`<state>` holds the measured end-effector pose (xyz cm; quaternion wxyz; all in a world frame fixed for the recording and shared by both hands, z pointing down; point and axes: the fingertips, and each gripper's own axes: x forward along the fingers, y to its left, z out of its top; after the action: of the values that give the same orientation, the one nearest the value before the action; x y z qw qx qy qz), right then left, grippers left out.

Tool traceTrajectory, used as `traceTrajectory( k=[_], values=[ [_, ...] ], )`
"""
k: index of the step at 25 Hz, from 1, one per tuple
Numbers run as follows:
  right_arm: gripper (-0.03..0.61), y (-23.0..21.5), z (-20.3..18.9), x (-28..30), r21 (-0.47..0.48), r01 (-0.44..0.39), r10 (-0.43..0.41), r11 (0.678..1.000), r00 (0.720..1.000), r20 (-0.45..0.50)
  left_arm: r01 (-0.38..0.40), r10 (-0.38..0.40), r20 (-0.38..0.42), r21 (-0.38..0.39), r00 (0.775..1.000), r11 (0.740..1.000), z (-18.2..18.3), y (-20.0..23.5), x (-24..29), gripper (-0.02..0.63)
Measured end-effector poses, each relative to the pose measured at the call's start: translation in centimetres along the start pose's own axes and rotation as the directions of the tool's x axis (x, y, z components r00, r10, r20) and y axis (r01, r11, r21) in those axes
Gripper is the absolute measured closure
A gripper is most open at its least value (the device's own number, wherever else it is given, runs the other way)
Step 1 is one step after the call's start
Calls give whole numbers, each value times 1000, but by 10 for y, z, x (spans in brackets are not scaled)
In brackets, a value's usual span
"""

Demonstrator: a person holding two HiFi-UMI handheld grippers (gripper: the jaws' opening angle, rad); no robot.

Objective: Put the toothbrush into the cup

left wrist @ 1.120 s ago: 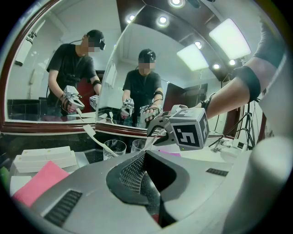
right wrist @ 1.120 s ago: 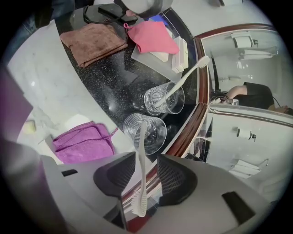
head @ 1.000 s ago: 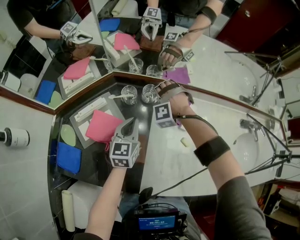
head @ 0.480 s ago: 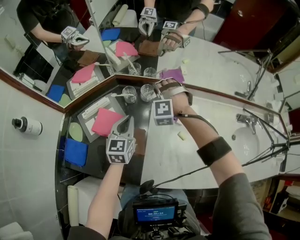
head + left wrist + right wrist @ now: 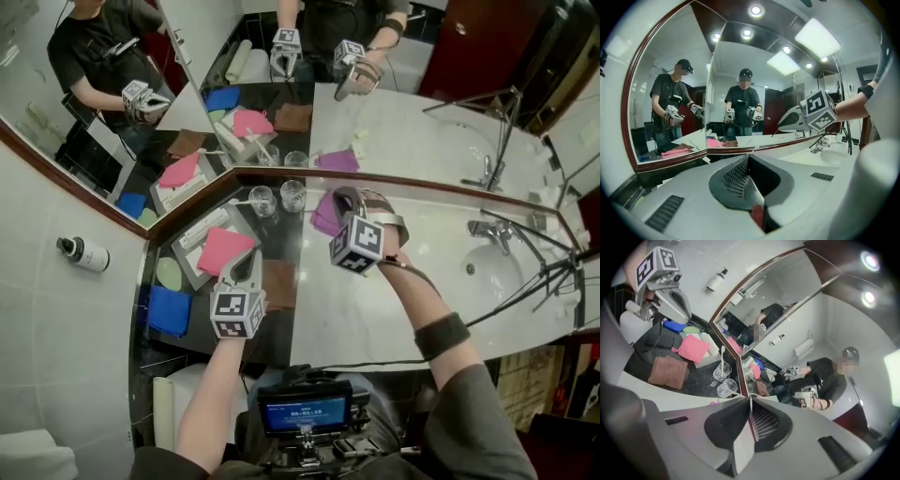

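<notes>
1. My right gripper [image 5: 750,401] is off the cups [image 5: 293,194]. Before, it reached down at the right-hand glass; now it hangs higher, over the white counter [image 5: 422,234].
2. Its jaws have just been closing and now meet, with nothing between them.
3. The right gripper has rolled, so its marker cube shows a different face in the head view.
4. The purple cloth [image 5: 325,212], mostly covered by my right hand before, now lies in plain view.
5. My left gripper [image 5: 250,256] is drawn back a little from the pink cloth [image 5: 223,248].
</notes>
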<state>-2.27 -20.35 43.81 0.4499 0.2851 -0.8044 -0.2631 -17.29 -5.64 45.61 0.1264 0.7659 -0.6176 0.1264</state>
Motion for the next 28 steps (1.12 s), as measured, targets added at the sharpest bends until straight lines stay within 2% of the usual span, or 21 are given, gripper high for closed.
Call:
traceTrajectory(
  k=[2, 4, 6, 7, 8, 9, 11, 12, 16, 17, 18, 21, 22, 23, 24, 28],
  values=[
    [560, 6, -25, -15, 134, -2, 5, 991, 1000, -22, 3, -3, 2, 9, 1000, 1000, 1, 0, -8, 614],
    [561, 13, -52, -28, 271, 2, 9, 963, 999, -40, 5, -5, 3, 9, 1000, 1000, 2, 1, -17, 614],
    [561, 14, -79, -42, 410, 29, -9, 912, 999, -49, 6, -6, 3, 8, 1000, 1000, 1, 2, -26, 614],
    [561, 12, -92, -51, 482, 50, -27, 875, 998, -53, 7, -7, 3, 8, 1000, 1000, 0, 2, -30, 614],
    [561, 9, -105, -60, 560, 69, -46, 826, 997, -54, 7, -7, 3, 8, 1000, 1000, 0, 2, -33, 614],
    [561, 7, -118, -70, 640, 83, -65, 764, 997, -51, 6, -6, 4, 7, 1000, 1000, 0, 3, -36, 614],
    [561, 8, -144, -88, 779, 105, -105, 618, 993, -51, 2, -2, 5, 2, 1000, 1000, -1, 5, -42, 614],
    [561, 10, -157, -96, 826, 118, -122, 552, 991, -60, 1, -1, 5, 0, 1000, 1000, -1, 6, -44, 614],
    [563, 37, -211, -121, 929, 159, -149, 334, 982, -115, -5, 5, 4, -14, 1000, 1000, -5, 9, -51, 614],
    [563, 45, -220, -128, 952, 159, -155, 263, 981, -121, -6, 6, 4, -17, 1000, 1000, -6, 9, -52, 614],
    [563, 51, -229, -134, 973, 150, -163, 177, 979, -121, -5, 5, 4, -20, 1000, 1000, -6, 10, -52, 614],
    [563, 74, -249, -145, 990, 85, -196, -114, 975, -106, -5, 5, 7, -27, 1000, 1000, -7, 9, -53, 614],
    [563, 82, -254, -147, 980, 68, -202, -187, 974, -106, -5, 6, 8, -29, 1000, 1000, -7, 9, -53, 614],
    [565, 90, -259, -149, 971, 61, -203, -233, 973, -110, -6, 7, 8, -31, 1000, 999, -7, 9, -54, 614],
    [565, 98, -263, -149, 964, 61, -199, -257, 973, -115, -7, 8, 9, -33, 1000, 999, -7, 9, -54, 614],
    [565, 116, -270, -152, 953, 56, -193, -297, 974, -118, -9, 9, 11, -37, 1000, 999, -7, 9, -53, 614]
  ],
)
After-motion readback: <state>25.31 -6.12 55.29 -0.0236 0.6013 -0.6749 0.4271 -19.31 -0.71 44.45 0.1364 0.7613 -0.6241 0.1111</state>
